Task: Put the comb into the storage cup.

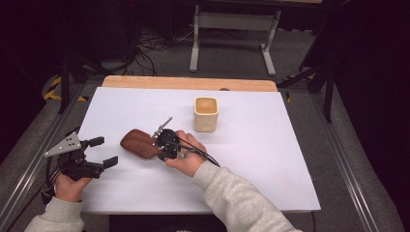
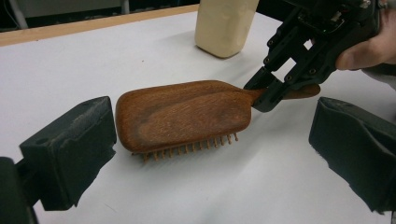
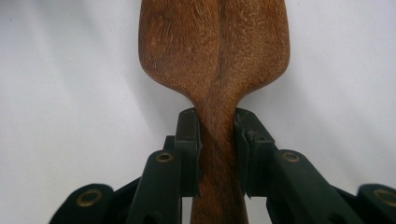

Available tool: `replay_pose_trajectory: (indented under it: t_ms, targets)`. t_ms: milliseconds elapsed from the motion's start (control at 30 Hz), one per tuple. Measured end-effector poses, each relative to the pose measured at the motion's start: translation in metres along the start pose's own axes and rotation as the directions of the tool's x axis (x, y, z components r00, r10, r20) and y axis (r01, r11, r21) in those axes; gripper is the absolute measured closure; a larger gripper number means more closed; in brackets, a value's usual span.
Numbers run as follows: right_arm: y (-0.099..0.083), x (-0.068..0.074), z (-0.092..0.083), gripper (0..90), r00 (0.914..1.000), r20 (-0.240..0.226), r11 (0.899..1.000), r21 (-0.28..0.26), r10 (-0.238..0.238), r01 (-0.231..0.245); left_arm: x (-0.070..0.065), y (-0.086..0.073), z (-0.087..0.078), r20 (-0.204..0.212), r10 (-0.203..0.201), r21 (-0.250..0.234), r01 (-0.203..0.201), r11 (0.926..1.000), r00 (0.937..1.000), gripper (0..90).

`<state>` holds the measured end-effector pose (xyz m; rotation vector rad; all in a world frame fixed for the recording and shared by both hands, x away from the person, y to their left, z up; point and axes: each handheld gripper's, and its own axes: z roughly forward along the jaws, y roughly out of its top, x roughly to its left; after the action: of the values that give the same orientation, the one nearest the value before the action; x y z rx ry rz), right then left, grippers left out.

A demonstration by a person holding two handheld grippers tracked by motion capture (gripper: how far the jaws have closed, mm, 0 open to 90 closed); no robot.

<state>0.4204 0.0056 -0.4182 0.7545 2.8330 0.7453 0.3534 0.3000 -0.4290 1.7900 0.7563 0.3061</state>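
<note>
**High view: right gripper clamped on hairbrush handle, left gripper idle**

High view, whole bench. White bench (image 1: 251, 159) top, wooden strip along the far edge. A wooden hairbrush (image 1: 139, 143) lies left of centre, head pointing left, handle pointing right. A cream square cup (image 1: 206, 114) stands upright beyond it, to the right, apart from the brush.

Right gripper (image 1: 159, 145): held in the person's right hand (image 1: 186, 154), grey sleeve coming in from the near edge. Its fingers are closed on the brush handle. The right gripper view confirms it: both pads (image 3: 189, 140) press flat against the narrow neck of the handle, one on each side, just below where the head (image 3: 215, 46) widens.

Left gripper view: brush (image 2: 182, 114) sits bristle-side down, bristles touching the bench, wooden back up. The right gripper (image 2: 266, 95) grips it at the handle end, on the right in that view. The cup (image 2: 224, 25) stands behind.

Left gripper (image 1: 104, 152): near the left edge of the bench, held in the left hand (image 1: 70, 186). Fingers (image 2: 70, 149) spread wide apart, nothing between them, pointing at the brush head and well short of it.
</note>
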Motion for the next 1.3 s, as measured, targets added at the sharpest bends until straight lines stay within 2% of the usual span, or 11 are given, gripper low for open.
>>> replay_pose_trajectory:
  t_ms: [167, 367, 467, 533, 633, 733, 867, 933, 967, 1200, 1300]
  targets:
    - [-0.005, 0.000, -0.009, 72.8, 0.9999, 0.013, 0.998, -0.057, -0.007, 0.008, 0.000, 0.000, 0.001, 0.009, -0.022, 0.004, 0.022, 0.9997, 0.9997, 1.9]
    - [-0.011, 0.000, -0.030, 72.8, 0.9990, 0.036, 0.985, -0.167, -0.025, 0.031, -0.001, 0.001, 0.004, 0.017, -0.032, 0.004, 0.032, 0.9995, 0.9993, 1.9]
    - [-0.015, 0.000, -0.037, 72.7, 0.9985, 0.047, 0.980, -0.198, -0.027, 0.036, -0.003, 0.003, 0.005, 0.019, -0.044, 0.007, 0.044, 0.9990, 0.9989, 1.9]
    - [-0.020, 0.000, -0.045, 72.7, 0.9977, 0.057, 0.968, -0.245, -0.036, 0.049, -0.004, 0.004, 0.008, 0.033, -0.054, 0.002, 0.054, 0.9985, 0.9980, 1.9]
    - [-0.028, -0.001, -0.054, 72.7, 0.9964, 0.074, 0.953, -0.297, -0.042, 0.062, -0.005, 0.007, 0.011, 0.031, -0.063, 0.006, 0.063, 0.9980, 0.9975, 2.0]
    - [-0.037, -0.003, -0.062, 72.7, 0.9962, 0.080, 0.938, -0.342, -0.033, 0.058, -0.006, 0.009, 0.015, 0.044, -0.071, -0.003, 0.071, 0.9975, 0.9965, 1.9]
    - [-0.050, -0.007, -0.072, 72.7, 0.9949, 0.099, 0.918, -0.393, -0.023, 0.060, -0.010, 0.013, 0.020, 0.058, -0.071, -0.007, 0.071, 0.9974, 0.9958, 0.6]
    - [-0.056, -0.009, -0.077, 72.7, 0.9947, 0.101, 0.912, -0.406, -0.019, 0.059, -0.011, 0.015, 0.024, 0.065, -0.064, -0.010, 0.065, 0.9978, 0.9959, 0.5]
    - [-0.062, -0.011, -0.081, 72.7, 0.9929, 0.116, 0.899, -0.433, -0.024, 0.073, -0.012, 0.016, 0.025, 0.068, -0.065, -0.011, 0.066, 0.9978, 0.9956, 0.5]
    - [-0.085, -0.016, -0.097, 72.7, 0.9874, 0.156, 0.856, -0.507, -0.027, 0.103, -0.019, 0.027, 0.038, 0.088, -0.041, -0.021, 0.043, 0.9989, 0.9953, 0.2]
    - [-0.095, -0.018, -0.103, 72.7, 0.9886, 0.150, 0.836, -0.542, -0.004, 0.086, -0.023, 0.035, 0.045, 0.101, -0.035, -0.010, 0.036, 0.9993, 0.9942, 0.1]
